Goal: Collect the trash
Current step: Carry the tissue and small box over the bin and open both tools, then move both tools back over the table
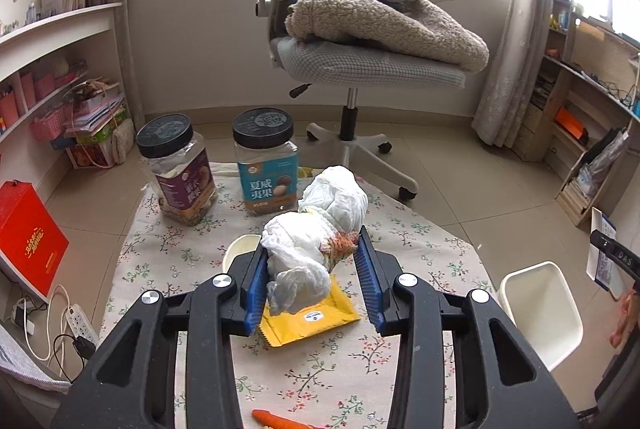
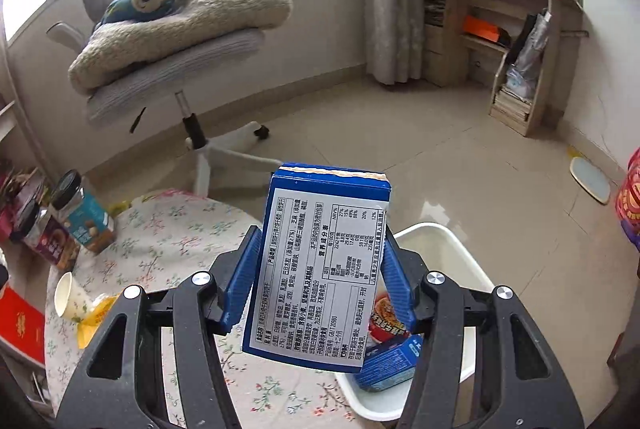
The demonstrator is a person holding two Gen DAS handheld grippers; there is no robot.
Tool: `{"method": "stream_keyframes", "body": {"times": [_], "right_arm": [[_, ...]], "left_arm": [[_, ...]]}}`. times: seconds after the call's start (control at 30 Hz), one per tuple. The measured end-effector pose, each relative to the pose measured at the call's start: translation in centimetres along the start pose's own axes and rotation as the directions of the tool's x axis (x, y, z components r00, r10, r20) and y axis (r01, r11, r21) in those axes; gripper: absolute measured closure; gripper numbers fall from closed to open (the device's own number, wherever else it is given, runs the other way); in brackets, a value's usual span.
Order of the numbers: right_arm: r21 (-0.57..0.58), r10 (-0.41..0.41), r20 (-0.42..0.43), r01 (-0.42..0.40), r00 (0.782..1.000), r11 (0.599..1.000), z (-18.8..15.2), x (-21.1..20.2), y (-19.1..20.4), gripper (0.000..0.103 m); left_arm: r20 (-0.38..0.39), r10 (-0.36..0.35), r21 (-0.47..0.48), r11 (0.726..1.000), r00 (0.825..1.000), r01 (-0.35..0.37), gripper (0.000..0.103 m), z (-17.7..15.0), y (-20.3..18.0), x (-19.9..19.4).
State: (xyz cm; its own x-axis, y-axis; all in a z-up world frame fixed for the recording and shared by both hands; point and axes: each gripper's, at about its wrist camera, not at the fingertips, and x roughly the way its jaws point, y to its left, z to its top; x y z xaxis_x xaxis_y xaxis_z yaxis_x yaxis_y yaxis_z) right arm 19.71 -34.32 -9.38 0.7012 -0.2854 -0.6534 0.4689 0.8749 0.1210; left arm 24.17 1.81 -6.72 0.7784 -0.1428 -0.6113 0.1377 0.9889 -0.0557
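Observation:
My left gripper (image 1: 316, 269) is shut on a crumpled white tissue wad (image 1: 320, 229) with an orange stain, held above a yellow wrapper (image 1: 310, 321) on the floral tablecloth (image 1: 160, 253). My right gripper (image 2: 316, 281) is shut on a blue and white snack box (image 2: 320, 261), held over the edge of the white bin (image 2: 444, 241). The bin holds a blue carton (image 2: 390, 365) and a red printed wrapper (image 2: 386, 321). The bin also shows in the left wrist view (image 1: 540, 309), right of the table.
Two black-lidded jars (image 1: 176, 169) (image 1: 266, 161) stand at the table's far side. A paper cup (image 2: 70, 295) lies on the table by the yellow wrapper. An orange piece (image 1: 276, 419) lies near the front. An office chair (image 1: 360, 41) with blanket and toy monkey stands beyond.

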Motion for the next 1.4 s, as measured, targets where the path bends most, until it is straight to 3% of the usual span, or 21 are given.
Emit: {"method": "stream_keyframes", "body": {"times": [0.2, 0.3, 0.5, 0.77, 0.97, 1.07, 1.1, 1.13, 1.27, 1.4], "right_arm": [[0.114, -0.011, -0.009, 0.012, 1.000, 0.993, 0.5, 0.2, -4.0, 0.044], [0.181, -0.027, 0.013, 0.024, 1.000, 0.983, 0.7, -0.4, -6.0, 0.024], [0.254, -0.069, 0.061, 0.052, 0.996, 0.966, 1.1, -1.8, -9.1, 0.014], [0.359, -0.133, 0.109, 0.086, 0.985, 0.929, 1.3, -3.5, -14.2, 0.011], [0.420, -0.185, 0.110, 0.123, 0.977, 0.899, 0.9, -4.0, -18.0, 0.011], [0.444, -0.204, 0.111, 0.135, 0.973, 0.886, 0.7, -4.3, -19.5, 0.011], [0.452, -0.209, 0.111, 0.138, 0.972, 0.881, 0.7, -4.4, -19.8, 0.011], [0.460, -0.211, 0.110, 0.139, 0.971, 0.877, 0.5, -4.4, -20.1, 0.011], [0.465, -0.206, 0.108, 0.134, 0.972, 0.875, 0.4, -4.5, -20.2, 0.011], [0.412, -0.199, 0.123, 0.132, 0.972, 0.901, 0.5, -4.6, -18.4, 0.011]], "left_arm": [[-0.007, -0.080, 0.044, 0.996, 0.997, 0.080, 0.064, 0.0, -5.2, 0.2], [-0.025, -0.137, 0.049, 0.989, 0.990, 0.138, 0.064, -0.1, -8.1, 0.3], [-0.049, -0.229, 0.109, 0.966, 0.972, 0.233, 0.064, -1.7, -15.2, 0.3], [-0.140, -0.331, 0.129, 0.928, 0.933, 0.349, 0.064, -3.0, -24.1, 1.4], [-0.210, -0.402, 0.108, 0.896, 0.891, 0.430, 0.063, -3.4, -29.5, 2.3], [-0.252, -0.445, 0.067, 0.878, 0.860, 0.474, 0.055, -3.5, -31.9, 3.3], [-0.266, -0.455, 0.048, 0.874, 0.849, 0.484, 0.039, -3.6, -32.5, 3.6], [-0.274, -0.460, 0.031, 0.874, 0.845, 0.486, 0.033, -3.7, -32.8, 3.9], [-0.278, -0.446, 0.041, 0.879, 0.851, 0.475, 0.033, -3.8, -32.9, 3.8], [-0.234, -0.379, 0.107, 0.905, 0.895, 0.411, 0.031, -3.4, -31.4, 2.8]]}}
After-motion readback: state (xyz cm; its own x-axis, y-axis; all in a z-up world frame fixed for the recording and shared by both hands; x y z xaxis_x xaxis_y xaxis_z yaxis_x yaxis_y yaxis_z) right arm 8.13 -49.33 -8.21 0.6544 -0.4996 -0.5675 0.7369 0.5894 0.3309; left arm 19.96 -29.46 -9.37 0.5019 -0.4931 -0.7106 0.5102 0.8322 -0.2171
